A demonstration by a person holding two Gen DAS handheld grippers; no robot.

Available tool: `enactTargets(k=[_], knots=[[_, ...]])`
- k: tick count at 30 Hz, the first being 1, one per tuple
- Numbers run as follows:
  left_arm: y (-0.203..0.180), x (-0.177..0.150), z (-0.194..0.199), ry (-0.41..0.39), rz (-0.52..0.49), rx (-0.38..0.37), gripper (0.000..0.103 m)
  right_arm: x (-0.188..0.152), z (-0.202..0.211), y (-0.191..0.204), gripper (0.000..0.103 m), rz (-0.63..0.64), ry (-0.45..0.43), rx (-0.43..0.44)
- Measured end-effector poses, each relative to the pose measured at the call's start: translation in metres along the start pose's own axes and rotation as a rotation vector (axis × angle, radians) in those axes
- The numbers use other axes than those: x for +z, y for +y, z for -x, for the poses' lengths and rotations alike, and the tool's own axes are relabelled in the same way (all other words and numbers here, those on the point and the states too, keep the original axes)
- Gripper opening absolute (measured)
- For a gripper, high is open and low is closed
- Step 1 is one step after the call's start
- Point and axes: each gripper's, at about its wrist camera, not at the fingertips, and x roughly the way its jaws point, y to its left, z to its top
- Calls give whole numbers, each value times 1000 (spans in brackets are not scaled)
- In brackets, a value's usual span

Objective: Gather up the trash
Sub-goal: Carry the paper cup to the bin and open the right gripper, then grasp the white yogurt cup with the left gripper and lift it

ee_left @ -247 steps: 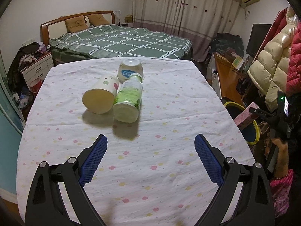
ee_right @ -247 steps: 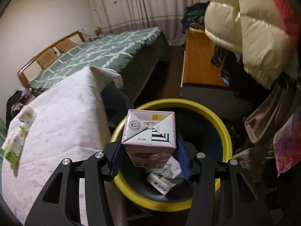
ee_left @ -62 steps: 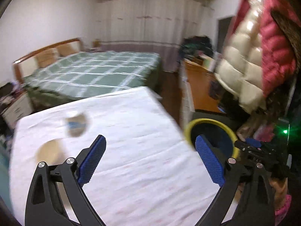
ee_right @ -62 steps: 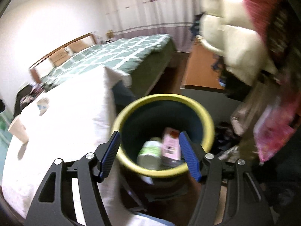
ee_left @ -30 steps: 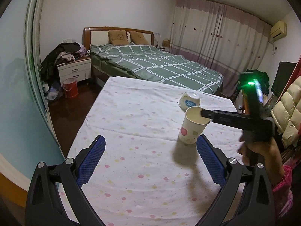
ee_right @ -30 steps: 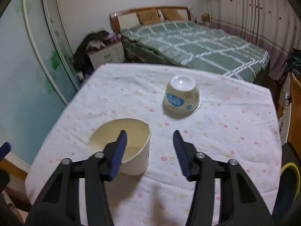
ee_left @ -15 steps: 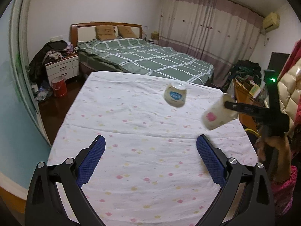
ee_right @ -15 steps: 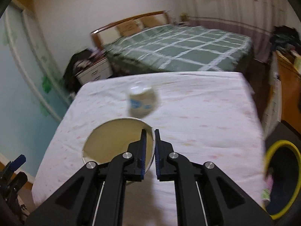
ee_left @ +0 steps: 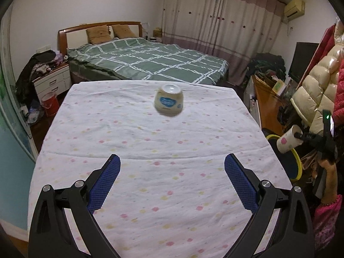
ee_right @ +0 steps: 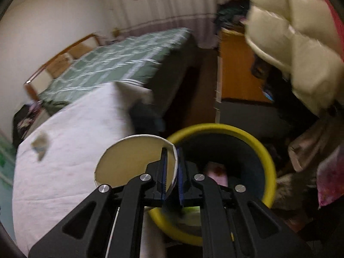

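Left gripper over the near end of the table, jaws wide, nothing between them. White tub upside down on the spotted cloth near the far edge, well apart from the fingers. Right gripper clamped thin on the rim of the paper cup, one pad inside, one outside. Cup held off the table's right side, just beside and partly over the yellow-rimmed bin. Pink carton lying in the bin, blurred.
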Motion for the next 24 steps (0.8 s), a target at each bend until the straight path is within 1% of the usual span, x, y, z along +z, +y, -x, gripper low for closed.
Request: enactTargets(k=[2,5,6,8,9,10,14,16,18,22,24], knots=[[-5,4,-5,3,-5,-5,96,-3,-13,-19,10,-31,24,-28],[-13,8,-12,8,-12,-11,96,-5,-29,-38,10,-52,49,-52],[-16,9,-15,11,-17,-12,96,-6,-33,-43,12,-60,57,-57],[-21,13,-21,20,-29,-13,96,-7,-39,-48,24,-76,66,-63],[-24,15,-25,25,-35,-20,96,-6,-40,-50,37,-87,61,-71],[-25,17,-29,30,-38,-29,96,-6,-40,-53,43,-91,53,-80],[-28,26,-46,44,-53,-54,96,-6,-33,-58,45,-103,33,-77],[-28,35,-59,57,-57,-64,96,-7,-27,-59,49,-91,13,-82],[-28,44,-72,64,-70,-72,96,-7,-21,-56,51,-78,-5,-87],[-29,67,-108,66,-115,-52,96,-7,-9,-47,51,-64,-35,-70],[-29,79,-130,68,-122,-18,96,-7,-4,-40,51,-53,-46,-57]])
